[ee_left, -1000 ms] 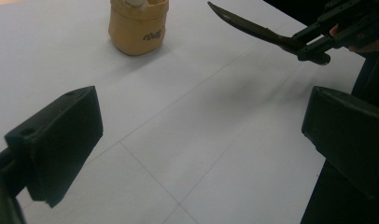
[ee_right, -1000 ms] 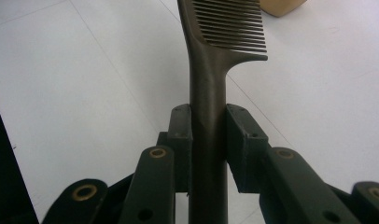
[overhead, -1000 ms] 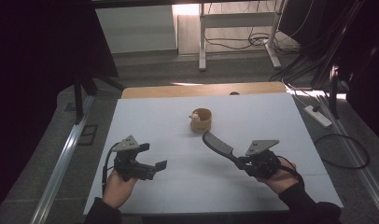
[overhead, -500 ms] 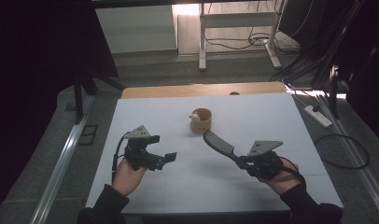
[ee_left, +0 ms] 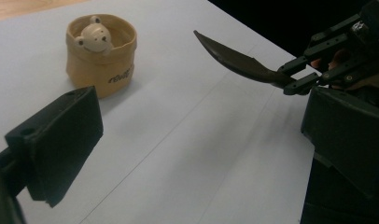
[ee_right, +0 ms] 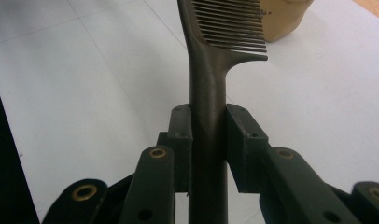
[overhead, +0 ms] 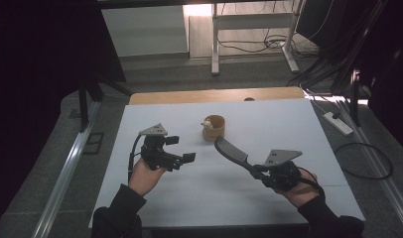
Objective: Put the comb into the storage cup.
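My right claw (overhead: 255,171) is clamped on the handle of a dark comb (overhead: 231,150). In the right gripper view both pads (ee_right: 180,140) press the handle from either side and the comb (ee_right: 222,56) runs straight out, teeth facing right in that view. From the high view the comb angles up and away from my right hand (overhead: 301,186), toothed end pointing toward the cup, raised off the worktop (overhead: 269,119). Tip is near the cup, not touching it.

My left claw (overhead: 182,151) is empty, jaws well apart. In the left gripper view one jaw sits low on the left and the other on the right edge, bare white worktop (ee_left: 187,154) between them. My left hand (overhead: 145,173) holds it over the left-middle of the worktop, pointing right, toward the comb side.

Small tan cup (overhead: 214,128) stands upright near the worktop centre, toward the far side, between and beyond both claws. A little cream bear figure (ee_left: 94,36) sits inside it, head just above the rim. Cup (ee_left: 101,56) has some printed lettering on its side, too small to read.

The left gripper view also catches the comb (ee_left: 234,60) side-on, held in the right claw (ee_left: 295,79) at upper right, well clear of the surface.

White power strip (overhead: 337,123) lies on the floor right of the worktop.
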